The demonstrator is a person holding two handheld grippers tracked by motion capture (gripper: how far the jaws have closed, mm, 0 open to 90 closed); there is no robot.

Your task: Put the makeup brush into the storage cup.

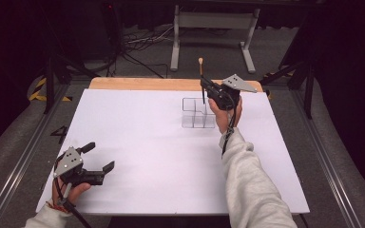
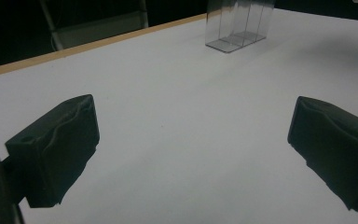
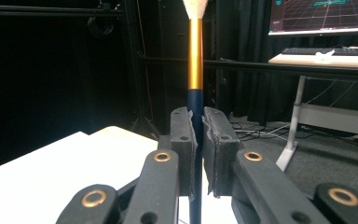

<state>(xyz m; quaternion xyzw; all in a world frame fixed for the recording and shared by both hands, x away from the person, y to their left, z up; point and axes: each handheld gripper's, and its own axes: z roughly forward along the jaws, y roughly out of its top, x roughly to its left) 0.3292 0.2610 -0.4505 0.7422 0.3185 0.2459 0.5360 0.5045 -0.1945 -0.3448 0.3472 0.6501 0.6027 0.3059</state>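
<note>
A slim brush (image 1: 201, 80) with a dark handle, a gold ferrule (image 3: 195, 56) and a pale tip stands upright in my right gripper (image 1: 204, 86), whose jaws are shut on its handle (image 3: 196, 116). It hangs over a clear plastic organizer (image 1: 198, 112) with several compartments, and its lower end reaches down at the back compartments. My left gripper (image 1: 99, 156) rests near the table's front left corner, open, with nothing between its pads (image 2: 60, 144). The organizer (image 2: 237, 23) stands far ahead of it.
The white tabletop (image 1: 147, 142) has a wooden strip (image 1: 138, 84) along its far edge. Behind the table stand a white frame (image 1: 214, 28), cables on the floor, and a desk with a monitor (image 3: 324, 16) and keyboard.
</note>
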